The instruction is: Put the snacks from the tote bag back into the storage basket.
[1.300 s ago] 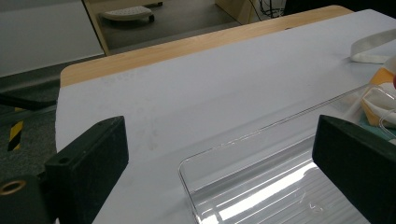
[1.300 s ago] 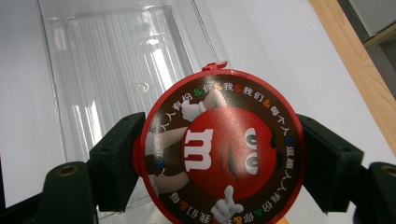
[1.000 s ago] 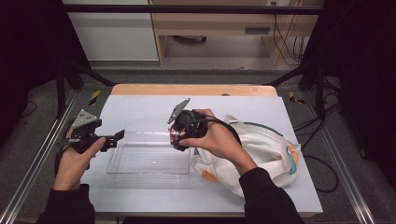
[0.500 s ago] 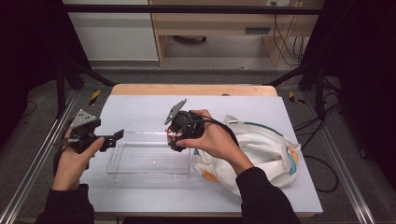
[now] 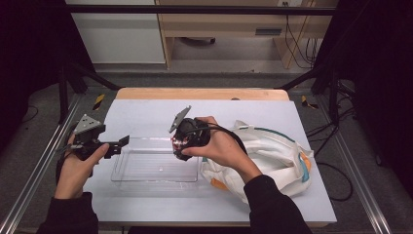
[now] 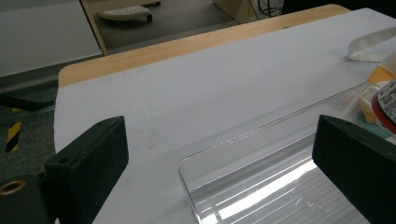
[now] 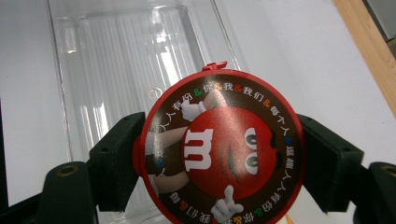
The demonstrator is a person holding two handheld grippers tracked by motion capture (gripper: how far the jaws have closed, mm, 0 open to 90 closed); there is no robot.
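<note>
A round red candy tin [image 7: 219, 149] with a cartoon face on its lid sits between the jaws of my right gripper [image 7: 220, 156], which is shut on its rim. In the high view the right gripper [image 5: 181, 142] hovers over the right end of a clear plastic tray [image 5: 156, 168]. The tray [image 7: 116, 56] lies under the tin and holds nothing. My left gripper [image 5: 118, 145] is open at the tray's left end. Its jaws stand wide apart on either side of the tray's corner [image 6: 261, 154] without touching it. The tin's edge [image 6: 385, 105] shows at the far right.
A white tote bag [image 5: 277, 156] with teal and orange trim lies right of the tray, partly under the right forearm. A white sheet [image 5: 146, 114] covers the table, with a wooden edge [image 5: 199, 92] at the far side. Metal rails run along both sides.
The right hand with the tin has edged slightly left over the tray. The left hand has kept still.
</note>
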